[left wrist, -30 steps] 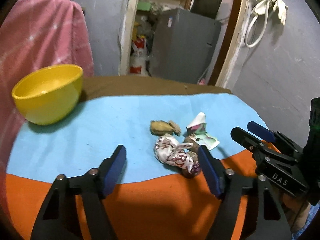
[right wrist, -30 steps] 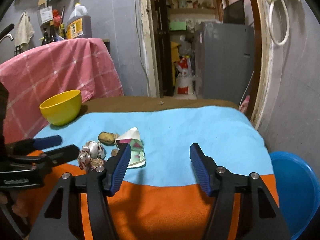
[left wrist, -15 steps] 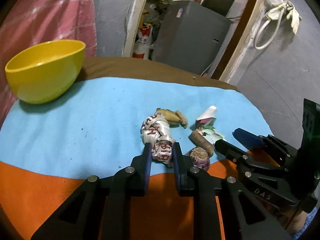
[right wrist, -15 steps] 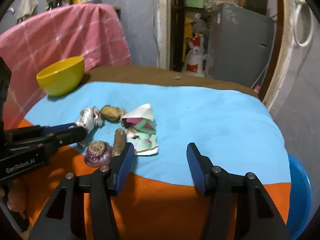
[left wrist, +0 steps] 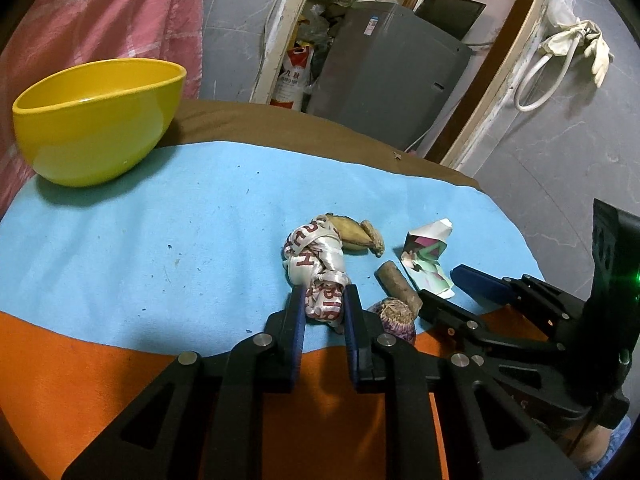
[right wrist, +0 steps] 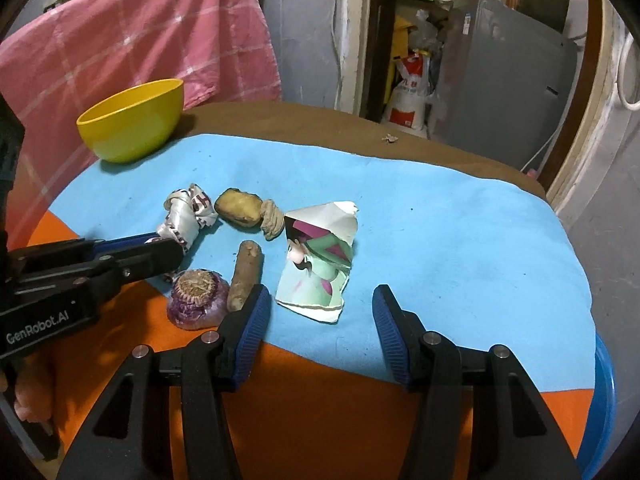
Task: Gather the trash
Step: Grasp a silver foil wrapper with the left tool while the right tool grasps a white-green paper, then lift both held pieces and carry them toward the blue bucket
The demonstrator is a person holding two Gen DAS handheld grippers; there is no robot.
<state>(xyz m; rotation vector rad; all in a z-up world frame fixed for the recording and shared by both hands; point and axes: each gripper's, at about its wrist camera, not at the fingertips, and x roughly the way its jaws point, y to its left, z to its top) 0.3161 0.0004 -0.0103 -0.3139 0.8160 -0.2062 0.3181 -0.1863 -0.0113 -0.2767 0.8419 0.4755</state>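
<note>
The left gripper (left wrist: 323, 312) had just pinched down on the near end of the twisted white wrapper (left wrist: 316, 264), lower middle of the left wrist frame, on the blue cloth (left wrist: 160, 240). Only the tail end was caught, so it could've slipped out on the lift, or dragged the purple onion scrap (left wrist: 394, 316) touching it. The right gripper (right wrist: 318, 316) had narrowed to about half open, nothing gripped, straddling the folded printed paper (right wrist: 320, 264). Its left finger sat right beside the brown stub (right wrist: 245, 274), so closing might've nudged that. The yellow bowl (left wrist: 96, 120) sat upper left, well apart.
</note>
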